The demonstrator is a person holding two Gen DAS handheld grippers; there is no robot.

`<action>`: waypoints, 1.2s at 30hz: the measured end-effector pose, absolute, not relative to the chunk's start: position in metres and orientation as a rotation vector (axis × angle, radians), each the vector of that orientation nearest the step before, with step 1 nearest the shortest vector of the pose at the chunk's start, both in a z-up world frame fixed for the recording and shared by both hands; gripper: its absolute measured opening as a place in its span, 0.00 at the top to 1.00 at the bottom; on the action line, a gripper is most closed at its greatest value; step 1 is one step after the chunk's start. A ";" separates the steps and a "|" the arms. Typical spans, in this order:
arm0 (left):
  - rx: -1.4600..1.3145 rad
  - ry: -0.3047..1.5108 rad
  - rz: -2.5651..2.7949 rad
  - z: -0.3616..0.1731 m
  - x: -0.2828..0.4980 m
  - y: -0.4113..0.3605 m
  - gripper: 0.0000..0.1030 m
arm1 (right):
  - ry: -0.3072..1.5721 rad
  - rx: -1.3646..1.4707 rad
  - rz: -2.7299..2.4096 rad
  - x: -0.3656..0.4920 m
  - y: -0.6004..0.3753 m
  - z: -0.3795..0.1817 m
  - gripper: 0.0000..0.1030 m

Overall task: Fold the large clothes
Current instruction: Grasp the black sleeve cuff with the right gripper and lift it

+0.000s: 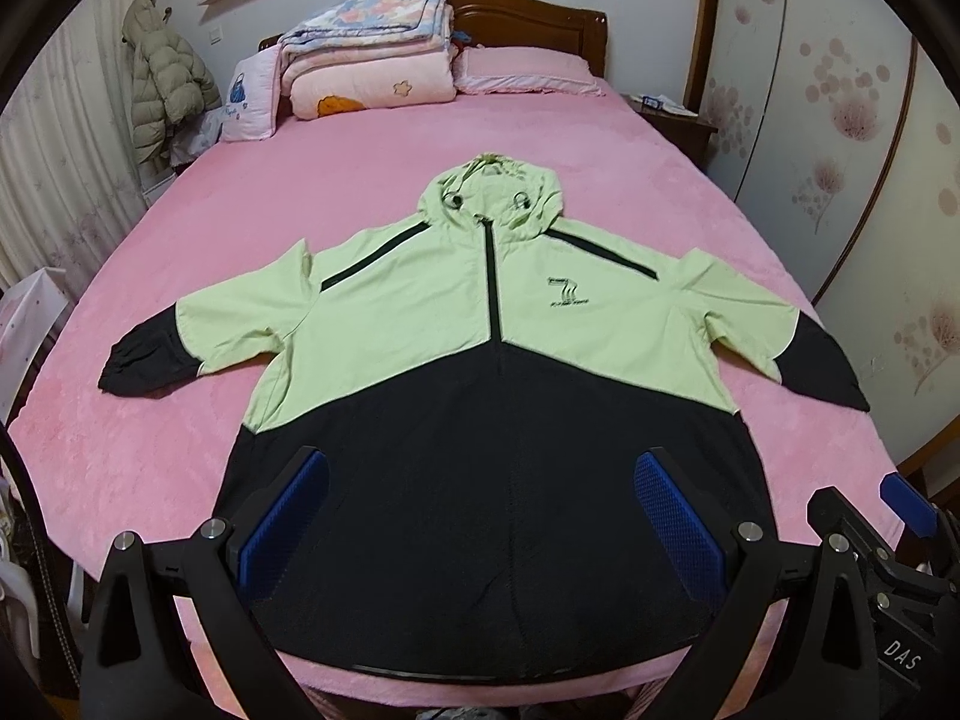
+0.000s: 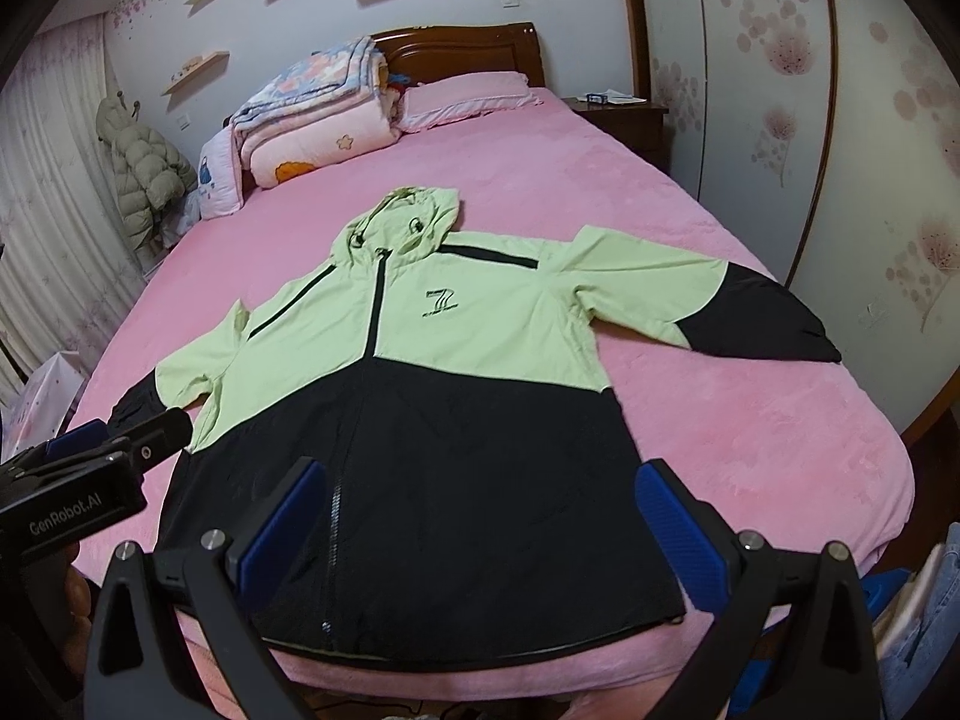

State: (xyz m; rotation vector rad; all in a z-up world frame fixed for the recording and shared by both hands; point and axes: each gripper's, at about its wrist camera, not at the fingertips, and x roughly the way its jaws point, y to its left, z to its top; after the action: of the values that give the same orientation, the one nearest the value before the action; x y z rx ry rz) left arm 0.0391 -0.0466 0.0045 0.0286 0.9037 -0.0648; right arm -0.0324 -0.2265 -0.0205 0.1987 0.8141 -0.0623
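A light-green and black hooded jacket [image 1: 480, 360] lies flat, front up, zipped, on the pink bed [image 1: 240, 210], hood toward the headboard, both sleeves spread out. It also shows in the right wrist view [image 2: 420, 396]. My left gripper [image 1: 483, 492] is open and empty, hovering above the jacket's black hem. My right gripper [image 2: 480, 504] is open and empty, above the hem's right part. The right gripper shows at the lower right edge of the left wrist view [image 1: 888, 516]; the left gripper shows at the left edge of the right wrist view [image 2: 102, 450].
Folded quilts [image 1: 372, 54] and a pink pillow [image 1: 522, 69] lie at the headboard. A nightstand [image 1: 678, 120] stands at the bed's right, a wardrobe [image 1: 840, 120] along the right wall. A puffer coat [image 1: 162, 78] hangs at left.
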 end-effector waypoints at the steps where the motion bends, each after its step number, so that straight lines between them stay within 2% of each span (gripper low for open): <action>1: 0.036 0.898 -0.073 0.005 0.041 -0.051 0.02 | 0.812 0.201 -0.065 -0.031 -0.232 -0.019 0.00; 14: 0.097 0.945 -0.252 0.017 0.080 -0.116 0.02 | 0.742 0.221 -0.138 -0.010 -0.296 -0.001 0.00; 28: 0.134 0.826 -0.326 0.046 0.129 -0.194 0.02 | 0.628 0.245 -0.341 0.025 -0.401 0.034 0.00; 33: 0.158 0.829 -0.314 0.024 0.172 -0.234 0.02 | 0.654 0.361 -0.430 0.043 -0.473 0.015 0.01; 35: 0.160 0.860 -0.314 0.008 0.188 -0.249 0.02 | 0.672 0.429 -0.460 0.044 -0.498 0.002 0.03; 36: 0.158 0.880 -0.327 -0.005 0.199 -0.260 0.02 | 0.688 0.473 -0.491 0.045 -0.514 -0.010 0.08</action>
State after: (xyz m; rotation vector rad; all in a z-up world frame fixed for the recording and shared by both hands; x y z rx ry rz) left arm 0.1987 -0.2596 -0.0050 0.1581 0.8797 -0.3266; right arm 0.0452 -0.5141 -0.0101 0.4732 0.6881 -0.4908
